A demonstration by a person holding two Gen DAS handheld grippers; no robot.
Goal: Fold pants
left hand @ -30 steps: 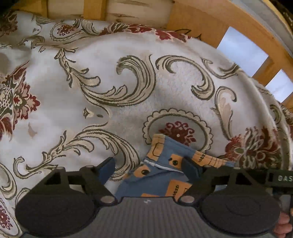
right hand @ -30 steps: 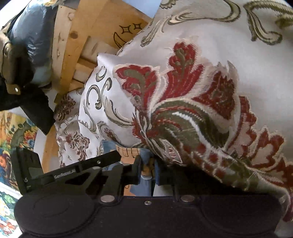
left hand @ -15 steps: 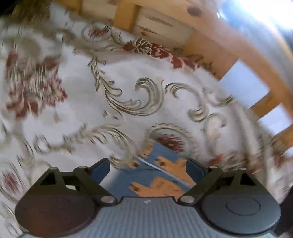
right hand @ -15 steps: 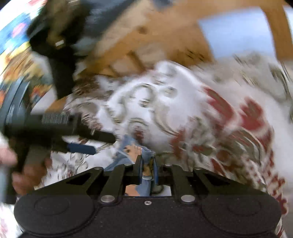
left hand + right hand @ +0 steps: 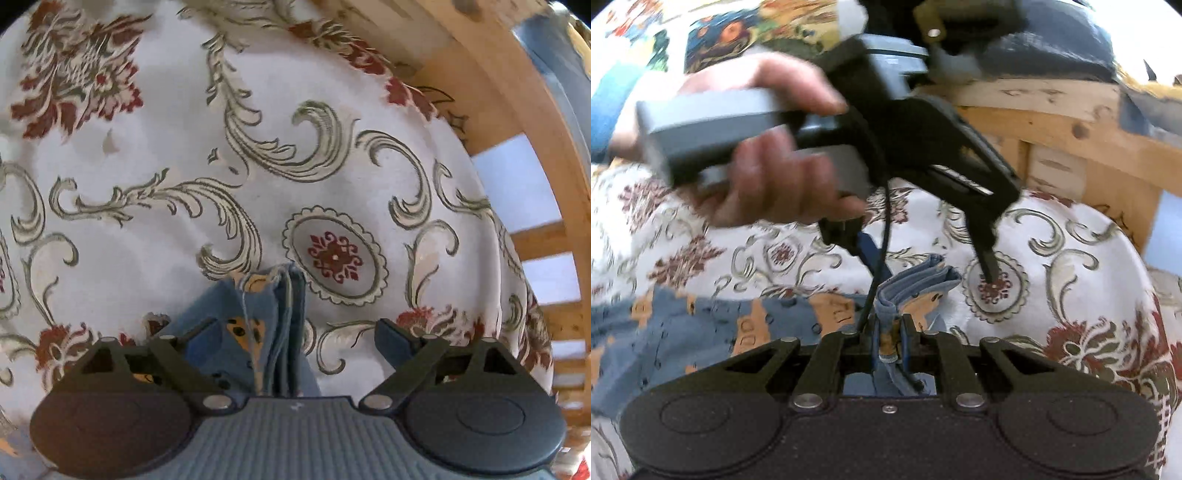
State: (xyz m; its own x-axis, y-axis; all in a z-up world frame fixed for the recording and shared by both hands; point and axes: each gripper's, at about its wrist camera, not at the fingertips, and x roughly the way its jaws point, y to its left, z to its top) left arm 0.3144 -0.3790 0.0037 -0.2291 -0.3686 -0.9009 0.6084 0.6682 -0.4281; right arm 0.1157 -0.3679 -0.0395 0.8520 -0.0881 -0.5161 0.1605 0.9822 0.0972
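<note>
I see soft printed cloth pants (image 5: 273,317), a woven brocade bedcover (image 5: 155,236), a knotty wooden frame (image 5: 517,107) at two o'clock, and matt plastic tools.

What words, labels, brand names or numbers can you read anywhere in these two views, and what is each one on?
No text can be read in either view.
Pale strip on the left hand-held gripper, seen from the right wrist: possibly a label, too blurred to read.
Orange patches printed on the blue pants: drawings, no readable lettering.
Patterned bedspread: floral and scroll motifs only.
</note>
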